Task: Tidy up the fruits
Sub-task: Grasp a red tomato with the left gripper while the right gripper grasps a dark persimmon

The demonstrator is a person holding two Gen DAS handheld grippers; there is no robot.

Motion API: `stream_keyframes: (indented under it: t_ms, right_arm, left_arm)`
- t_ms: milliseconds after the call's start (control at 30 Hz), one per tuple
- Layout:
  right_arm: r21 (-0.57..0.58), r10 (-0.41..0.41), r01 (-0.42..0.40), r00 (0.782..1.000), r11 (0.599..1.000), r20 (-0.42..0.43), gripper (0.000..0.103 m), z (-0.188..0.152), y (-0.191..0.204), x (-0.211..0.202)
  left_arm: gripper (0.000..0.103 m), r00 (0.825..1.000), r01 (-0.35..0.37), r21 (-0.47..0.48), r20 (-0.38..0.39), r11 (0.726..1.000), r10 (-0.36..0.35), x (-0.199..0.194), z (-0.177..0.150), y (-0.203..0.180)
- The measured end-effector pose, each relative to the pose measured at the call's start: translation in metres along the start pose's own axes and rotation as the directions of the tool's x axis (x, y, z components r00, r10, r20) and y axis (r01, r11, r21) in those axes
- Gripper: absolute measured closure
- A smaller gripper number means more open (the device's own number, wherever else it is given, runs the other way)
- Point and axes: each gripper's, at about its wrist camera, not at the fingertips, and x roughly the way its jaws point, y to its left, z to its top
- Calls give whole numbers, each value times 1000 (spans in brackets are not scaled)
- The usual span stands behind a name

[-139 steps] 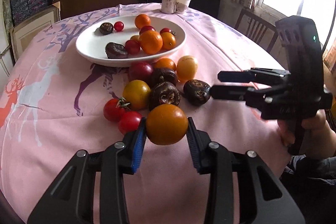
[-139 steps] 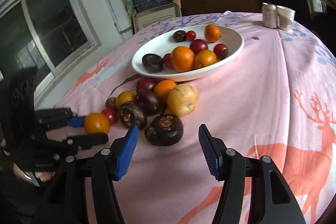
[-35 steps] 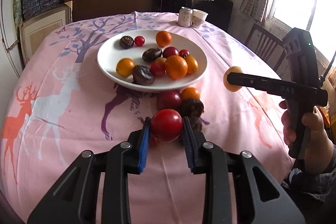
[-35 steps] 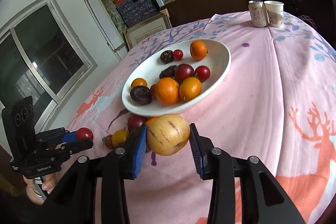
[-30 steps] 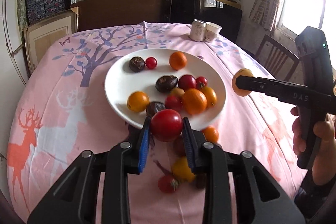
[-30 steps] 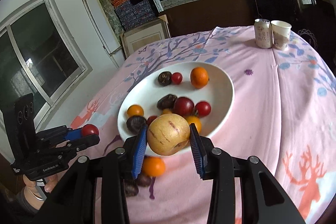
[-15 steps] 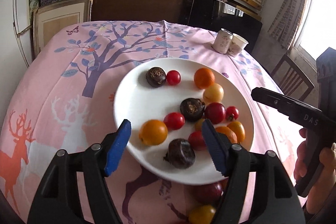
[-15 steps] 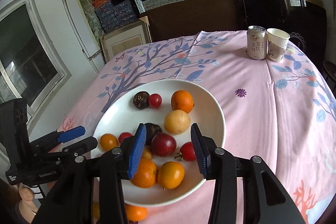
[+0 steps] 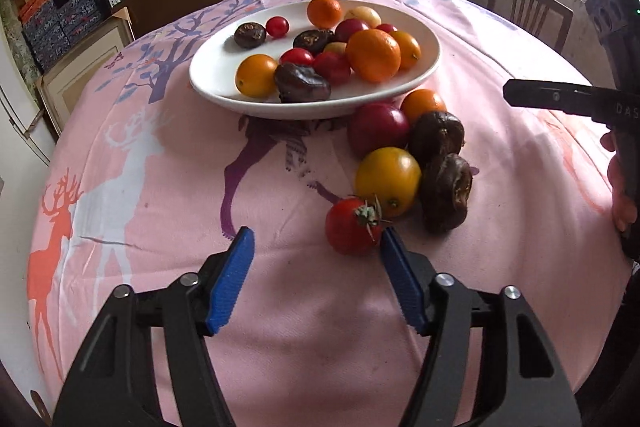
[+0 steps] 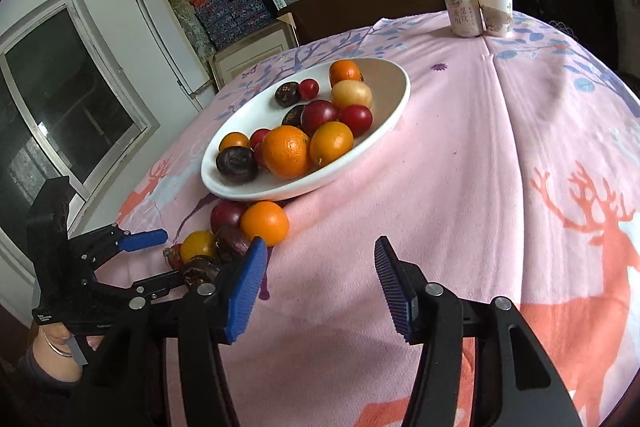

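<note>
A white plate [image 9: 428,67] holds several oranges, tomatoes and dark fruits; it also shows in the right wrist view [image 10: 394,107]. Loose fruits lie on the pink cloth in front of it: a red tomato [image 9: 350,225], a yellow tomato [image 9: 388,177], two dark fruits [image 9: 444,189], a red plum [image 9: 378,129] and an orange [image 9: 422,103]. My left gripper [image 9: 314,279] is open and empty, low over the cloth, its right finger beside the red tomato. My right gripper [image 10: 320,285] is open and empty, its left finger near the orange [image 10: 265,223].
A can [image 10: 462,13] and a paper cup [image 10: 494,11] stand at the table's far edge. A wooden chair [image 9: 528,11] stands behind the table on the right. Shelves with boxes line the back wall. The other gripper's fingers [image 9: 560,99] reach in from the right.
Both grippers let go of their fruits onto the plate, the red tomato and the yellow fruit, then drew back and down to the loose fruits in front of it, jaws wide.
</note>
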Motion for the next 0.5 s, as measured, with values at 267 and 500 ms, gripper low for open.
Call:
stream_keyframes:
  t_ms: [267, 500]
  right_arm:
    - [14, 23, -23, 999, 1000, -23, 46, -4, -2, 3]
    - [-189, 104, -129, 985, 973, -136, 48, -24, 62, 10]
  left_arm:
    - [76, 998, 66, 40, 5, 997, -67, 3, 3, -11]
    - [76, 992, 102, -75, 85, 992, -96, -11, 1, 11]
